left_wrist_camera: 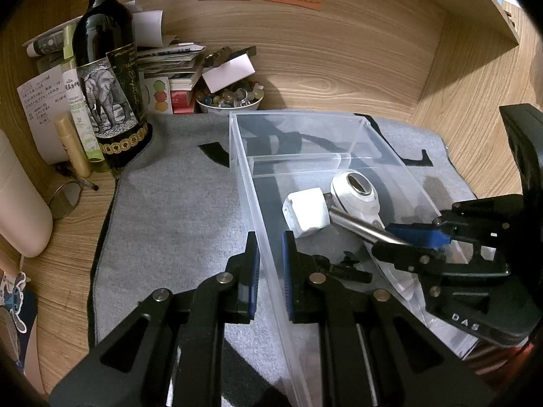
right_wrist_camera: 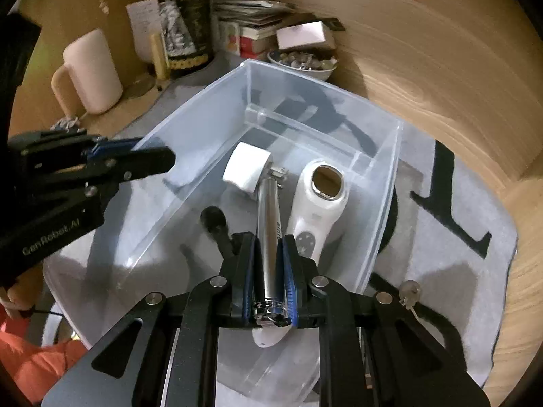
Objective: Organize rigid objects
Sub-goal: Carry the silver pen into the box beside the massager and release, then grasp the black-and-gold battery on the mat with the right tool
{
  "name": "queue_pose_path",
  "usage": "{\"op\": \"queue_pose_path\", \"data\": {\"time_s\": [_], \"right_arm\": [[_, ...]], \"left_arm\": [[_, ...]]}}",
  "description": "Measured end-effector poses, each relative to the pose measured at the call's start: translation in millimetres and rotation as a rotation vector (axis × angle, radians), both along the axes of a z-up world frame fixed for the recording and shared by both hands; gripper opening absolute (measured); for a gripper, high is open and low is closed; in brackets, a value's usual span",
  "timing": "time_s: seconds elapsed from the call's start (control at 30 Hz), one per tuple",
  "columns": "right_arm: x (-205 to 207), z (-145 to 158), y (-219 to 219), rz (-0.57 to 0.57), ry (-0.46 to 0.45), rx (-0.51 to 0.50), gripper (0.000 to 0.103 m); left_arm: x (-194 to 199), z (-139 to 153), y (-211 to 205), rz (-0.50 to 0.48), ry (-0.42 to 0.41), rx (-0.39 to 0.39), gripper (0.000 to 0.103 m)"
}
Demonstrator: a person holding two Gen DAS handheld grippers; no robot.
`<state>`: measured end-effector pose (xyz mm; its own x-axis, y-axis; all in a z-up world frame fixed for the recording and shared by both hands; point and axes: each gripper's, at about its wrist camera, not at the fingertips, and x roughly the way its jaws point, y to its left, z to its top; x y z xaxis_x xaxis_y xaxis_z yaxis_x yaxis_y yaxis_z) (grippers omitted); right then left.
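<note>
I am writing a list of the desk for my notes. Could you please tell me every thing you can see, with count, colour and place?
clear bin: 1, transparent, on mat, divider inside
metal cylinder: 1, silver, over bin, in right gripper
white plug: 1, white, in bin
white handheld device: 1, white, in bin
black clip: 1, black, in bin
mat: 1, grey, on desk
wine bottle: 1, dark, back left
bowl of stones: 1, white, behind bin
mug: 1, cream, left
key: 1, silver, on mat
left gripper: black, shut on bin wall
right gripper: black, shut on cylinder

Clear glossy plastic bin; polished metal tube; matt grey cloth mat; wood-grain desk.
</note>
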<state>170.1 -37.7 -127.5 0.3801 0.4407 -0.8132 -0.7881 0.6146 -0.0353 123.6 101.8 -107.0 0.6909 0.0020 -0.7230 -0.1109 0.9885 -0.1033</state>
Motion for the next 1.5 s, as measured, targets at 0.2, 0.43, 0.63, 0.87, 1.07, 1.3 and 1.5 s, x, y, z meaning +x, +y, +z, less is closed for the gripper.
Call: {"op": "queue_pose_path", "data": {"time_s": [0.2,0.43,0.63,0.87,1.07,1.3,1.5], "right_arm": [[-0.1,1.7,-0.3,0.001,0.004,0.001,0.015],[1.8,25.2,-16.7,-0.052,-0.038,0.098,0.034],[4.4,55.5,-42.3,-0.144,-0.151,0.178,0.058],[10.2,69.8,-80.8,-0.261,-0.199,0.218,0.064],[21.6,46.2,-105.7,-0.343,-0.144,0.176,0.064],[25.2,4.1,-117.1,-0.373,-0.032,0.128,0.061],[21.4,-19.8,-110.6,-0.343,0.058,0.103,0.037]], "left_arm": [[0.4,-0.2,-0.7,0.001,-0.001,0.000,0.012],[0.8,-0.2,-1.3,0.001,-0.001,0.000,0.012],[0.8,-0.2,-1.2,0.000,-0.001,-0.001,0.012],[0.7,-0.2,-1.4,0.001,-0.001,-0.001,0.012],[0.7,-0.2,-1.5,0.001,-0.001,0.000,0.012],[0.5,-0.3,-1.5,0.002,-0.001,-0.001,0.012],[0.4,-0.3,-1.4,0.001,-0.002,0.000,0.012]]}}
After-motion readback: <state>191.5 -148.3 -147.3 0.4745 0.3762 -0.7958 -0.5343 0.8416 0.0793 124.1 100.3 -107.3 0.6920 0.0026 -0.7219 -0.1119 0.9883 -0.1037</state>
